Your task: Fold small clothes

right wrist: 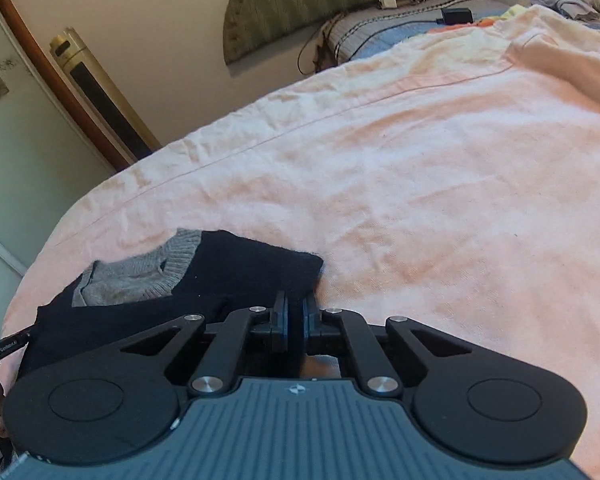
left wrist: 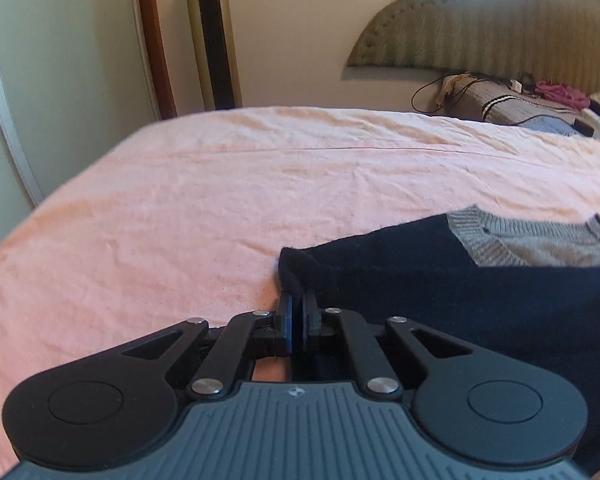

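In the left wrist view the left gripper (left wrist: 296, 312) has its fingers (left wrist: 286, 320) nearly together, pinching the near left corner of a navy knit sweater (left wrist: 440, 288) with a grey ribbed collar (left wrist: 532, 240), which lies flat on the pink bedsheet (left wrist: 220, 184). The bite looks thin (only a small nub of cloth sits between the pads), so a quick lift could let the corner slip out; the sweater's right side runs off the frame. In the right wrist view the right gripper (right wrist: 296, 314) is likewise almost closed at the sweater's near right corner, though the dark cloth against the dark fingers makes it hard to say whether any fabric is truly caught. If one side holds and the other does not, I judge the fold would go skewed. The sweater's near hem is hidden behind the gripper body, and the left gripper's tip barely shows at the left edge.
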The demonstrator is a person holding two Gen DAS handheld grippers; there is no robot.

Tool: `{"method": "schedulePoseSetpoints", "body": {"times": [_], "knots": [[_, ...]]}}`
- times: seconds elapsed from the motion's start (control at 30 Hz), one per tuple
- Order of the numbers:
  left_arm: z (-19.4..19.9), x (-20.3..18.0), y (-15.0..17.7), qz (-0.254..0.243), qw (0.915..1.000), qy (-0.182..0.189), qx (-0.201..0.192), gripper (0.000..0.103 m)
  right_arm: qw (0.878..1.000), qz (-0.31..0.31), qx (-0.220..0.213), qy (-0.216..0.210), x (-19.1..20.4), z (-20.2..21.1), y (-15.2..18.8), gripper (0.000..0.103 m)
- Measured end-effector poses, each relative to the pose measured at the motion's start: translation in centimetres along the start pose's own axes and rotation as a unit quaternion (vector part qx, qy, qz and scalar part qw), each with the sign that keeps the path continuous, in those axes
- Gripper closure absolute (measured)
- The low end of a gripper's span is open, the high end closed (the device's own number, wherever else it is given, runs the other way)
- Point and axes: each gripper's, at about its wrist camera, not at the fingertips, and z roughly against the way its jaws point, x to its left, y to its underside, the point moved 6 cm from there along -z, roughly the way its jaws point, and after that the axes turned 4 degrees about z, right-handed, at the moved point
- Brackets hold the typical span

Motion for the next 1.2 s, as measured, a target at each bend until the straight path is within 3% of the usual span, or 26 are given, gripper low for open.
{"method": "schedulePoseSetpoints", "body": {"times": [0.07,0.1,0.13,0.17,0.2,0.23,0.33,0.5,0.57,0.6,0.73,0.87,0.9,0.93,1.0,1.07,1.2], "knots": [[1.0,-0.5,0.3,-0.015,0.9998,-0.004,-0.015,0.094,1.0,-0.007,0.005,0.005,0.3,0.0,-0.5,0.073],[1.4,-0.6,0.7,-0.016,0.9996,-0.003,-0.022,0.08,1.0,0.003,-0.012,0.015,0.6,0.5,-1.1,0.056],[1.7,-0.7,1.2,-0.016,0.9995,-0.001,-0.028,0.068,0.999,0.017,-0.033,0.024,1.1,0.9,-1.8,0.046],[1.8,-0.7,1.4,-0.015,0.9993,-0.008,-0.033,0.036,0.998,0.035,-0.047,0.024,2.0,1.0,-2.6,0.046],[2.0,-0.6,1.2,-0.013,0.9989,-0.023,-0.039,0.009,0.998,0.048,-0.048,0.018,2.8,0.6,-3.3,0.046],[2.2,-0.4,1.0,-0.005,0.9983,-0.03,-0.049,0.003,0.997,0.06,-0.041,0.009,3.8,-0.1,-3.8,0.046],[2.2,-0.3,0.9,0.002,0.9977,-0.041,-0.054,0.002,0.991,0.133,0.014,-0.003,7.3,-4.0,-4.8,0.047],[2.8,0.1,0.9,0.007,0.9965,-0.042,-0.072,0.002,0.971,0.227,0.071,0.03,10.3,-10.1,-4.6,0.046],[3.2,0.4,0.9,0.02,0.9956,-0.037,-0.084,0.002,0.966,0.251,0.062,0.023,11.1,-10.8,-4.6,0.059],[3.3,0.5,0.9,0.025,0.9953,-0.034,-0.088,0.002,0.967,0.243,0.069,0.01,11.3,-10.9,-4.9,0.094],[3.2,0.7,0.7,0.037,0.9951,-0.031,-0.086,0.002,0.975,0.217,0.042,0.017,11.3,-10.7,-6.2,0.093],[3.0,0.7,0.8,0.038,0.9955,-0.033,-0.081,0.002,0.979,0.201,0.026,0.029,10.5,-10.8,-5.1,0.09],[3.0,0.8,0.8,0.038,0.9955,-0.034,-0.08,0.002,0.98,0.196,0.026,0.026,10.6,-10.5,-4.9,0.084],[3.0,0.8,0.8,0.038,0.9954,-0.034,-0.081,0.002,0.982,0.187,0.028,0.027,10.7,-10.1,-4.8,0.064],[3.1,0.7,0.8,0.038,0.9951,-0.034,-0.084,0.002,0.987,0.161,-0.007,0.018,11.3,-8.5,-4.9,0.043],[3.2,0.6,0.8,0.036,0.9947,-0.039,-0.088,0.002,0.986,0.165,-0.015,-0.014,13.1,-7.9,-4.6,0.043],[3.5,0.5,0.8,0.031,0.9937,-0.049,-0.096,0.002,0.969,0.236,0.038,-0.061,18.9,-9.9,-3.2,0.044]]}}
